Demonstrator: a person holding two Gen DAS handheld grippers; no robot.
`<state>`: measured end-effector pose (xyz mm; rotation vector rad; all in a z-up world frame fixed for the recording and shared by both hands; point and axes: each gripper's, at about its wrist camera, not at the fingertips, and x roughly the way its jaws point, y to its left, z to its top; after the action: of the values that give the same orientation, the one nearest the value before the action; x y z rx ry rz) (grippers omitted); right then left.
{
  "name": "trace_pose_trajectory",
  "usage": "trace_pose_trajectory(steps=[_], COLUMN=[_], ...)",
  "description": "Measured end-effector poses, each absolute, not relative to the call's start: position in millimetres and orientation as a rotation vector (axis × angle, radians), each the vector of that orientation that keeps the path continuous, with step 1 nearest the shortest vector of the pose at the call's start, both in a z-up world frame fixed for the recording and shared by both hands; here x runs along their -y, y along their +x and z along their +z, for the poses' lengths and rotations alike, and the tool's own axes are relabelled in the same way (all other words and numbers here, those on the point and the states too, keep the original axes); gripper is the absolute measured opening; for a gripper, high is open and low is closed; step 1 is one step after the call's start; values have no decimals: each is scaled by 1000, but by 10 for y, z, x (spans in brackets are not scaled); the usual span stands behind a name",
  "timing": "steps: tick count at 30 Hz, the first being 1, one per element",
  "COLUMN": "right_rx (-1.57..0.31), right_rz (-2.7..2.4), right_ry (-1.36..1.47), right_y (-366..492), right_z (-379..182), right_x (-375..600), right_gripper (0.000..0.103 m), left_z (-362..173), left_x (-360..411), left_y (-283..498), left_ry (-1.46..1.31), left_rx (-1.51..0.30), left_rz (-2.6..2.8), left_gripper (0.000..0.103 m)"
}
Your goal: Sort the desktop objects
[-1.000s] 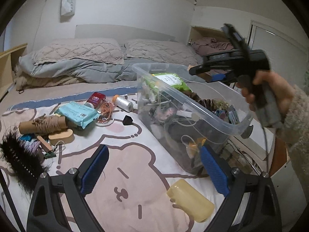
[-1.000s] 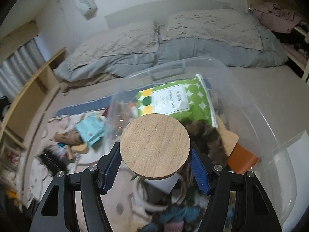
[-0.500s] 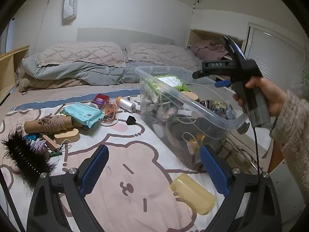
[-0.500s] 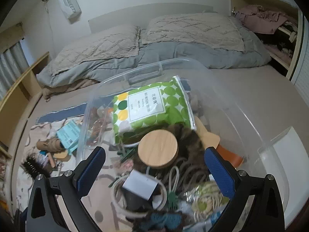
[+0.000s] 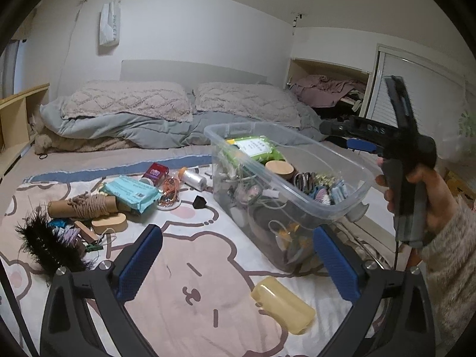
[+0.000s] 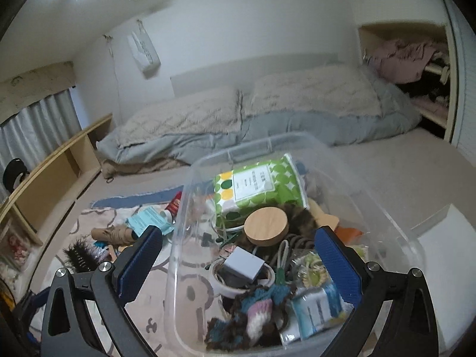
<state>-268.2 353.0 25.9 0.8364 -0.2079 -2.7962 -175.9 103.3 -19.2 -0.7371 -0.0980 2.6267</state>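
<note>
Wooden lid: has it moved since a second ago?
Yes. The wooden lid dropped from between the right gripper pads into the clear bin, beside the green dotted pack.

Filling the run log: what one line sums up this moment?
phase: post-drop | round wooden lid: in clear plastic bin | right gripper: open, empty | left gripper: opening, empty

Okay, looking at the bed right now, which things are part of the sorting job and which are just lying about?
Part of the sorting:
clear bin
wooden lid
hairbrush
twine roll
blue wipes pack
yellow case

Just lying about:
pillows
grey duvet
wall bag
</note>
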Motion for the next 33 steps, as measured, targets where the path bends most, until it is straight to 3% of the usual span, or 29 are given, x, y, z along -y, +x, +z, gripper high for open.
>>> trace_pose_trajectory(steps=[16, 33], right_rx=[141, -15], right_rz=[-2857, -2918], right_ry=[493, 493], right_y=[-1535, -734], right_z=[738, 489], right_x=[-3526, -3593], right_gripper=[103, 103], left_z=[268, 295], left_x=[-1231, -1407], left_y=[-1314, -848], left_ry=[-628, -621], left_rx=[71, 44], left_rz=[2677, 2746], left_gripper=[103, 103])
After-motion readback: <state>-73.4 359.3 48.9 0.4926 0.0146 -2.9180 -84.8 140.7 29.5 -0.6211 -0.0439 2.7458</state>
